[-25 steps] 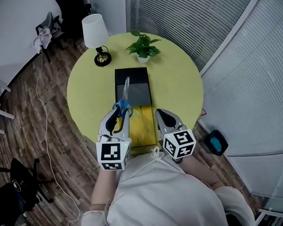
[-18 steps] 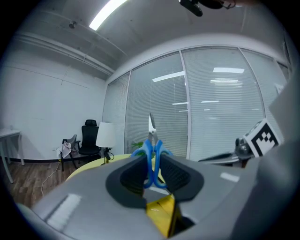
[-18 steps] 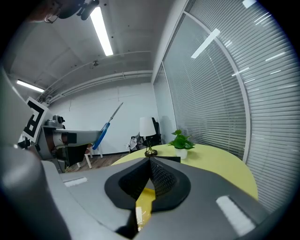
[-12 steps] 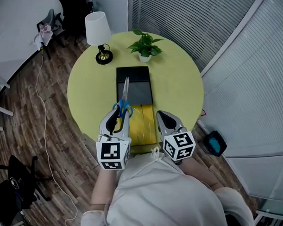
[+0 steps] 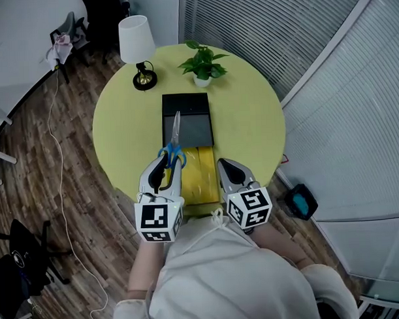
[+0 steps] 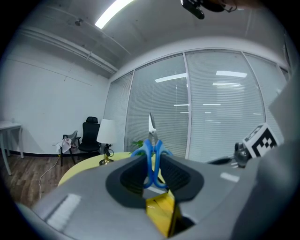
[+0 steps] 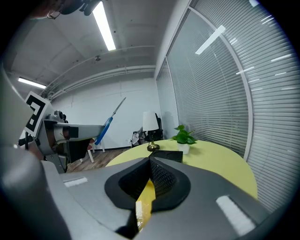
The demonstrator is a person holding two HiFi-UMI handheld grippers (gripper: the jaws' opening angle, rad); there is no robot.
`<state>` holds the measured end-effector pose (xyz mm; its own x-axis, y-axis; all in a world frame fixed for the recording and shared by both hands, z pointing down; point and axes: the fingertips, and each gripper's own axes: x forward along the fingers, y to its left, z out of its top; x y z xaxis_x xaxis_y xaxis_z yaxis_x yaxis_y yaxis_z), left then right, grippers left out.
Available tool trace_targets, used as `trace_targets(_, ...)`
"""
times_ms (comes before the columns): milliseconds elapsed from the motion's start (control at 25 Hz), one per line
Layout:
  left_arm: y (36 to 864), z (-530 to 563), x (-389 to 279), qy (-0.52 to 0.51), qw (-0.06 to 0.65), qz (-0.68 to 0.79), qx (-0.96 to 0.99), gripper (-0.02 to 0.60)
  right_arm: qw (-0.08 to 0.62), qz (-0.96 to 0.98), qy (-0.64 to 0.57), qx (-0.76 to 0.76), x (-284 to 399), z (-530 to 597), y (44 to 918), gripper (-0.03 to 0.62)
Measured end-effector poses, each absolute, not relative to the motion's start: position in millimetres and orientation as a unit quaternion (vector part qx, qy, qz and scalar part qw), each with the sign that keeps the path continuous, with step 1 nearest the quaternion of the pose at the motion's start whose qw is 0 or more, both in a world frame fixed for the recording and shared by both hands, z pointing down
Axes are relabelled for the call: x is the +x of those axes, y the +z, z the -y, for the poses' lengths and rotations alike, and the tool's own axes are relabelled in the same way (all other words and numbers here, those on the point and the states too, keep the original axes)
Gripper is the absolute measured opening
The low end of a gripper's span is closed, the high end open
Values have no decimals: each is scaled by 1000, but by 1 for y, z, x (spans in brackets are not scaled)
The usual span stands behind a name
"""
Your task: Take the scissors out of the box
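Blue-handled scissors [image 5: 174, 140] are clamped by their handles in my left gripper [image 5: 172, 158], with the closed blades pointing away over the black box [image 5: 199, 103]. In the left gripper view the scissors [image 6: 151, 140] stand upright between the pads, blades up. They hang above the table, clear of the box. My right gripper [image 5: 222, 164] hovers beside a yellow box part [image 5: 201, 178], its jaws shut with nothing in them. The right gripper view shows those shut jaws of the right gripper [image 7: 151, 160] and, off to the left, the scissors [image 7: 108, 121].
A round yellow-green table [image 5: 250, 121] carries a white lamp [image 5: 135, 43] at the back left and a small potted plant [image 5: 203, 65] at the back. The yellow box part lies at the near edge. Wooden floor, chairs and a cable lie to the left.
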<state>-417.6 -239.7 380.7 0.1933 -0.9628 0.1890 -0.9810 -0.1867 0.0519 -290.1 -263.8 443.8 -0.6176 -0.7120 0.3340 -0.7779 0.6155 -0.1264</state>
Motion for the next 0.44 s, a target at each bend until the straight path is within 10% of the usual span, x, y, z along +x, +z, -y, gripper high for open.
trace_targets(440,387,232,-419,61,87,632,768,92,137,892,132,409,-296,254,451,-2)
